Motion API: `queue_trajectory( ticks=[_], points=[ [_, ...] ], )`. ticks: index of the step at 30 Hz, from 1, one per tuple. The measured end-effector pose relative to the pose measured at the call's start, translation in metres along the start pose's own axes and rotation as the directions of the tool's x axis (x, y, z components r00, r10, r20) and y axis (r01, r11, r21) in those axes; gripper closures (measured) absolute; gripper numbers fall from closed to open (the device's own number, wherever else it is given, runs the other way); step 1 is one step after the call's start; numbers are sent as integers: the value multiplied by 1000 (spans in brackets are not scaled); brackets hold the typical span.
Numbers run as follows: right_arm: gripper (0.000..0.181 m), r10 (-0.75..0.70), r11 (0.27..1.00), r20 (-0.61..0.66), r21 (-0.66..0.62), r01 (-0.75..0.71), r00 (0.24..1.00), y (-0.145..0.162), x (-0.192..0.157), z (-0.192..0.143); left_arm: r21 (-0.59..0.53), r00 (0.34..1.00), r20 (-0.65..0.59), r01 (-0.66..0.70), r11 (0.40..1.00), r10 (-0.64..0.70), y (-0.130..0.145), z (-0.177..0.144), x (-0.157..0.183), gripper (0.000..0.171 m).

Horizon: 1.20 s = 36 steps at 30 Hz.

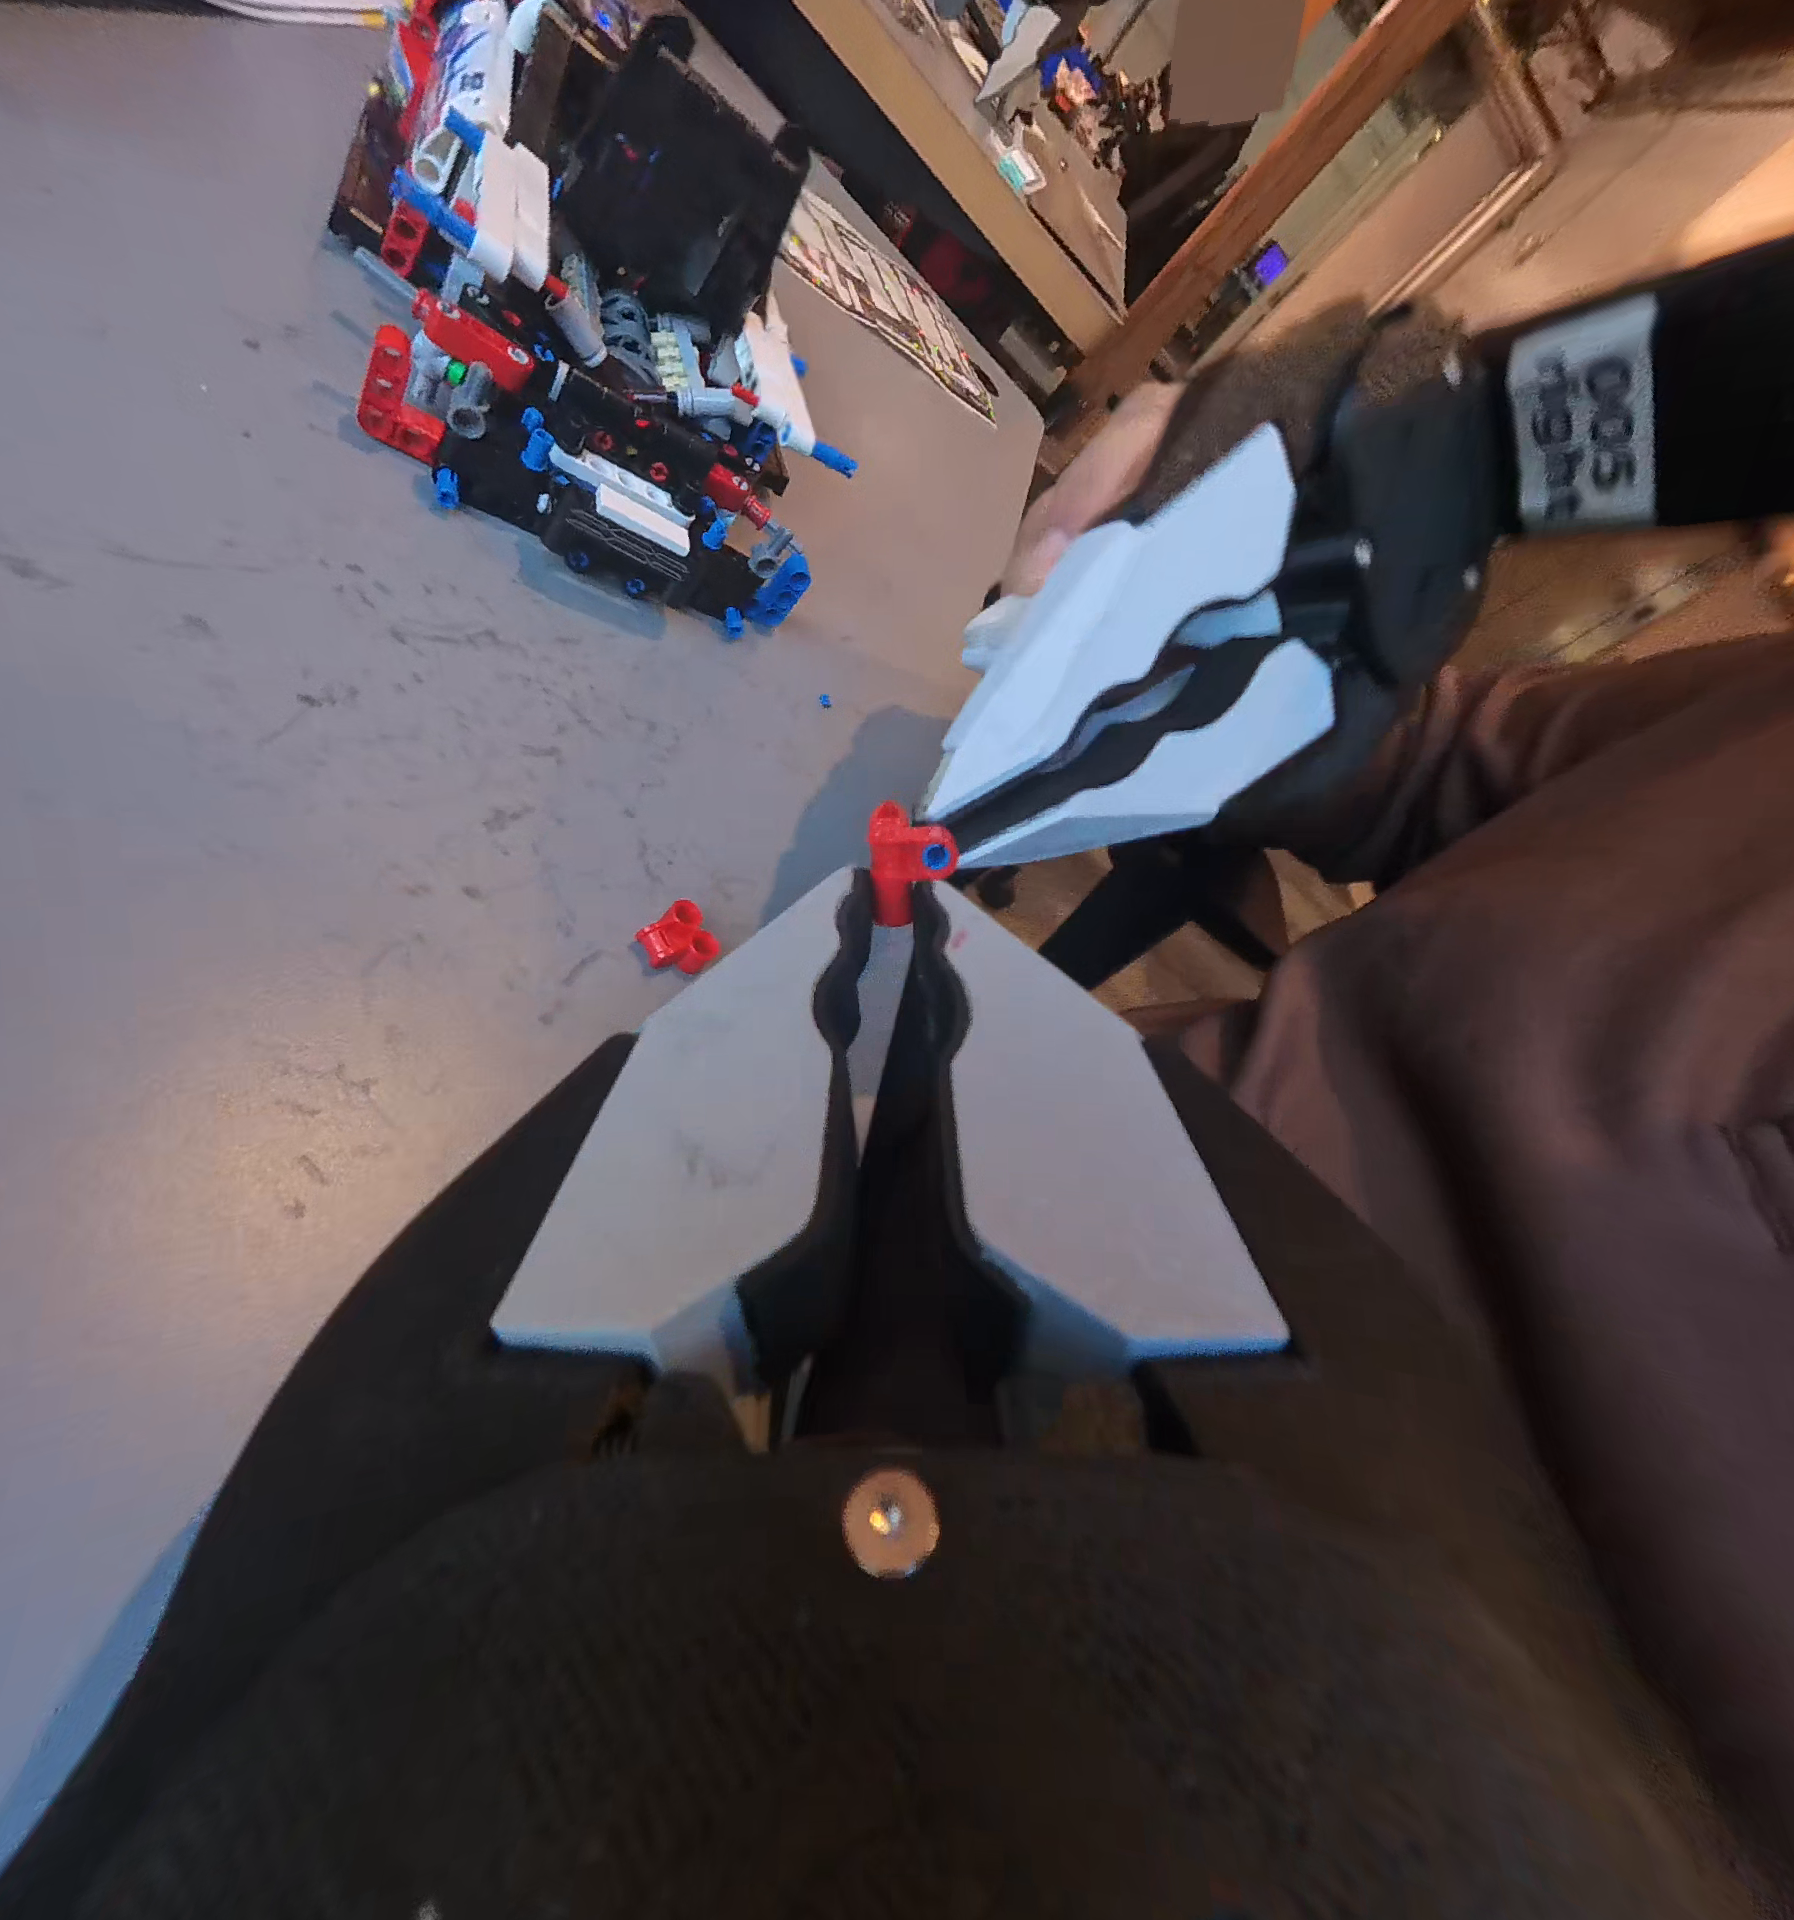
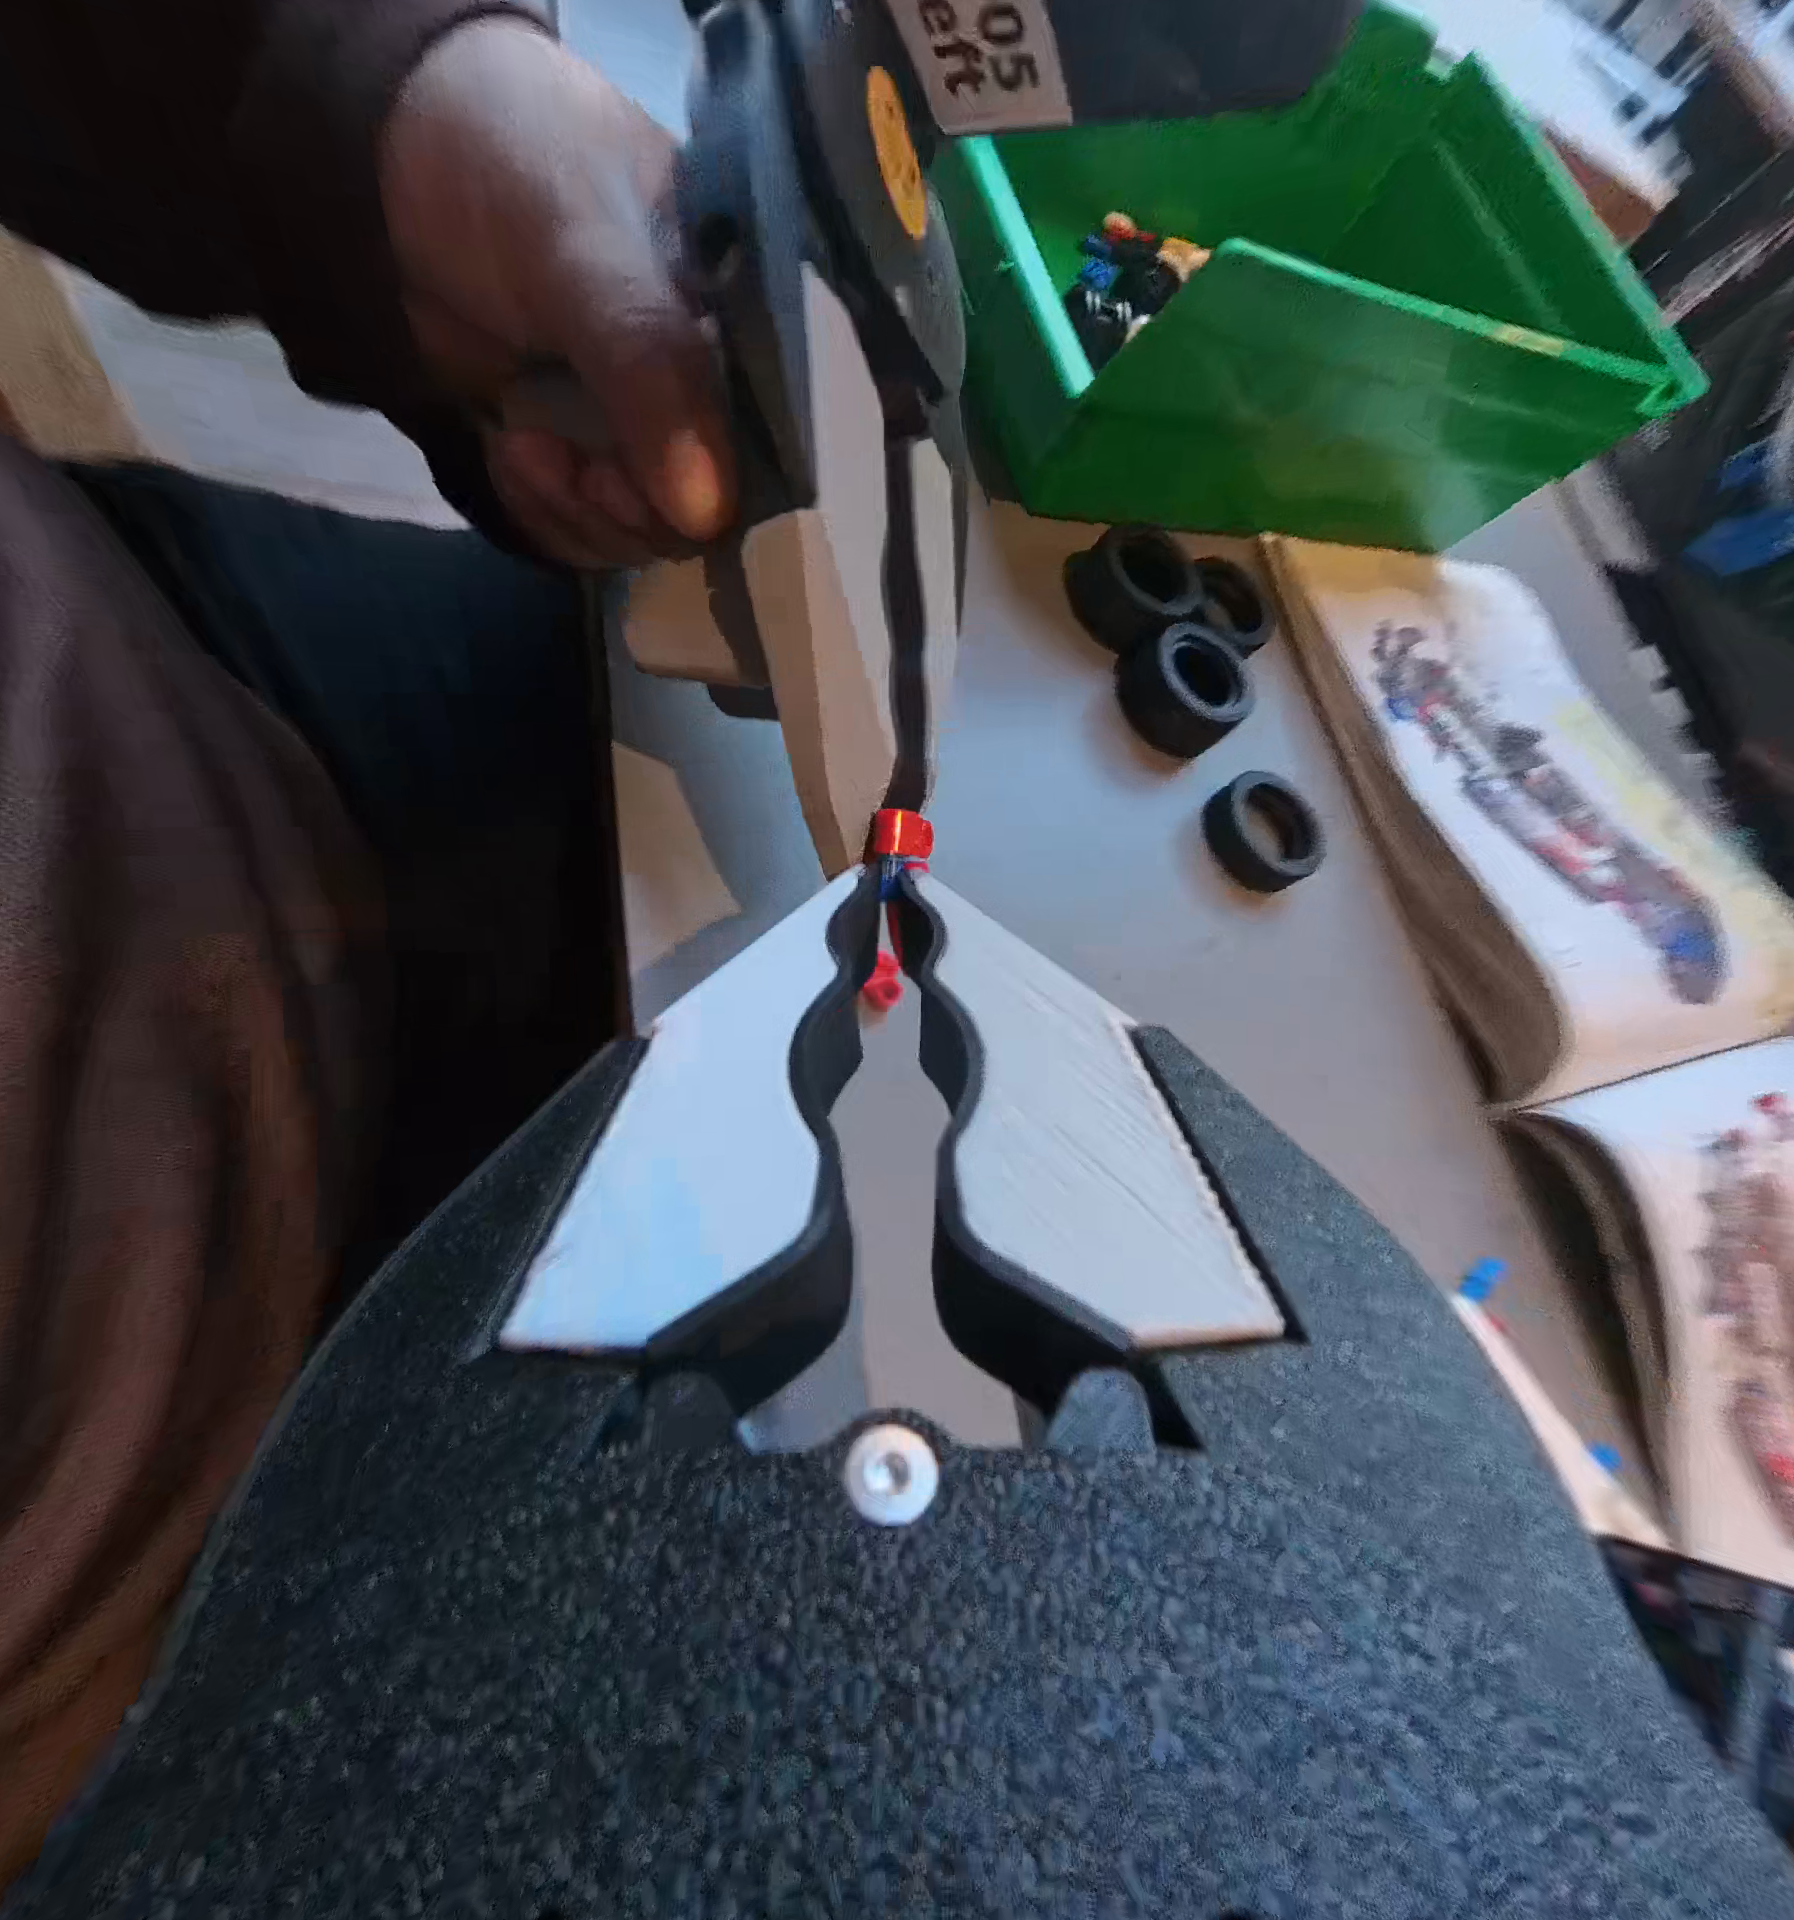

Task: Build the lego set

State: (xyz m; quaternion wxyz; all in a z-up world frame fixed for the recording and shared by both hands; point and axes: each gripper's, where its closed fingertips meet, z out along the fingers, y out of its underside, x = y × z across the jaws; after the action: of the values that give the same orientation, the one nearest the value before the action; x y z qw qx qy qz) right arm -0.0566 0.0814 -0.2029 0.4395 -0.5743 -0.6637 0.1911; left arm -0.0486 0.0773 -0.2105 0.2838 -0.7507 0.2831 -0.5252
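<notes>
Left gripper [image 1: 890,902] pinching small red plastic connector [image 1: 891,854] above edge of grey table [image 1: 197,831]. Right gripper [image 1: 937,844] nipping blue pin [image 1: 937,856] seated in that connector's side hole. Second red connector [image 1: 677,935] lying loose nearby. Partly built red-blue-black model [image 1: 581,343] farther back on table.

2 grippers [image 1: 888,894] [image 2: 888,883], 2 red connectors [image 1: 891,847] [image 1: 677,935], 1 blue pin [image 1: 937,855], 4 black tyres [image 2: 1262,831], 1 green bin [image 2: 1340,416], 2 instruction booklets [image 2: 1558,810].
</notes>
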Motion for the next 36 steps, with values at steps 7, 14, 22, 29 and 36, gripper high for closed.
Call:
queue_trajectory(
  ticks=[7, 14, 22, 29, 36],
  points=[
    [178, 341, 937, 255, -8, -350, 905, -1, -7, -2, -44, 938, 94, -331, 942, 334, 1, -1, 0, 167],
    [176, 50, 998, -71, 38, -47, 996, -4, 10, -2, 79, 997, -10, 82, 994, -81, -11, -1, 0, 167],
    [178, -351, 936, -251, -118, 332, 902, -6, 9, -3, 95, 938, -153, 326, 941, -310, -9, 0, 2, 167],
    [179, -219, 976, -144, -50, 214, 965, -2, 4, -2, 59, 950, -115, 299, 952, -291, -3, 1, 3, 166],
    [180, 58, 997, 44, 53, -61, 997, -2, 0, -1, 17, 985, -41, 169, 985, -169, 2, 0, 2, 167]
  ],
)
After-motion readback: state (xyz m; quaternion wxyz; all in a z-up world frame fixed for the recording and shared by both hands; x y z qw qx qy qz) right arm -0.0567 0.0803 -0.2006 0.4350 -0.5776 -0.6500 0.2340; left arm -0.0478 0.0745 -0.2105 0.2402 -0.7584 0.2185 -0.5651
